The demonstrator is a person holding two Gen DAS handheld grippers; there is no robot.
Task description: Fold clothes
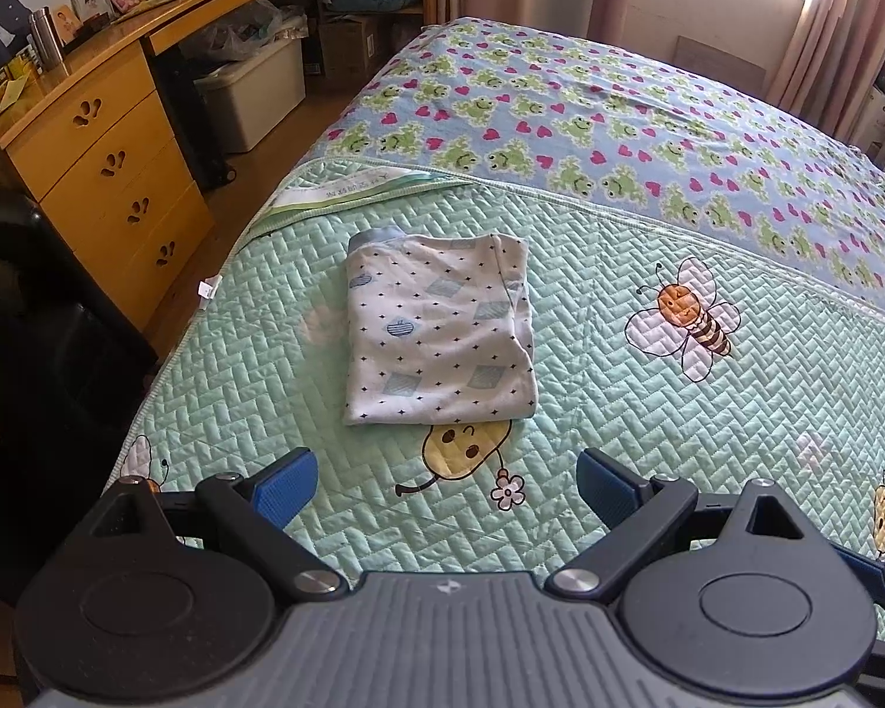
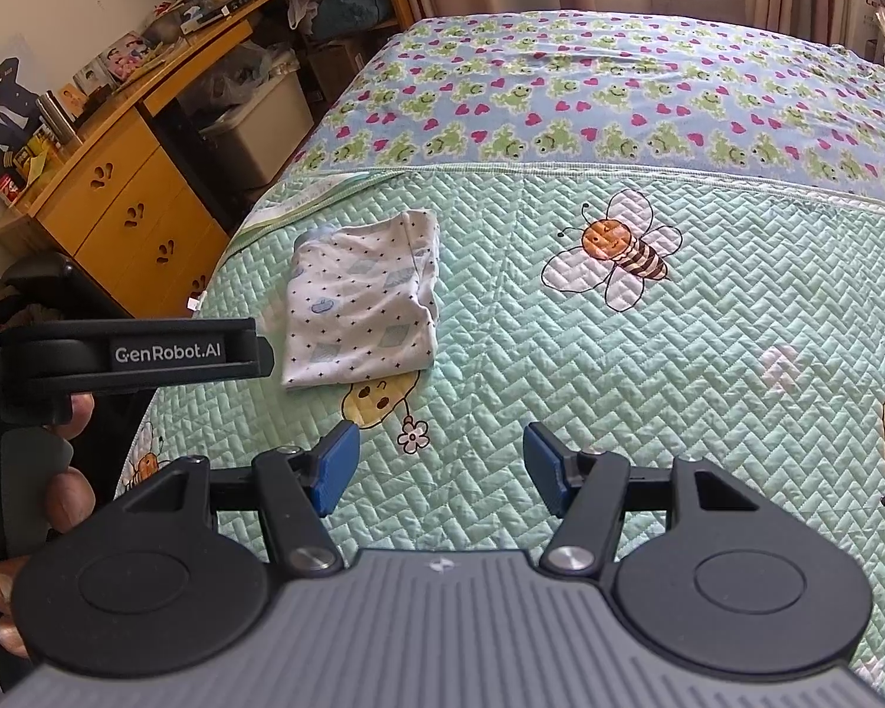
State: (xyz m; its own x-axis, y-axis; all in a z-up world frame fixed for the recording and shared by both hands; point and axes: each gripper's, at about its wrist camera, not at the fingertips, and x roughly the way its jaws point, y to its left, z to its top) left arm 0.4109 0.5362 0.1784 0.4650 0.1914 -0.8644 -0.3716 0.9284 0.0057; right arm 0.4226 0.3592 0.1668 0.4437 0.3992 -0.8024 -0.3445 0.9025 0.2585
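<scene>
garment (image 1: pixel 436 324), folded into a neat rectangle, white with small dark dots and pale blue patches, lies flat on my bed (image 1: pixel 619 118). under it is a mint quilt (image 1: pixel 649 425) stitched in a herringbone pattern, with a cartoon bee (image 1: pixel 687 312) well to its right. beyond the quilt a blue sheet shows frogs and pink hearts. a wooden desk (image 1: pixel 106 177) with drawers stands left of the bed. my left claw (image 1: pixel 445 487) hangs above the quilt, just short of the garment's near edge, blue pads wide apart and holding nothing. my right claw (image 2: pixel 441 469) hovers likewise, parted and empty, garment ahead to its left.
</scene>
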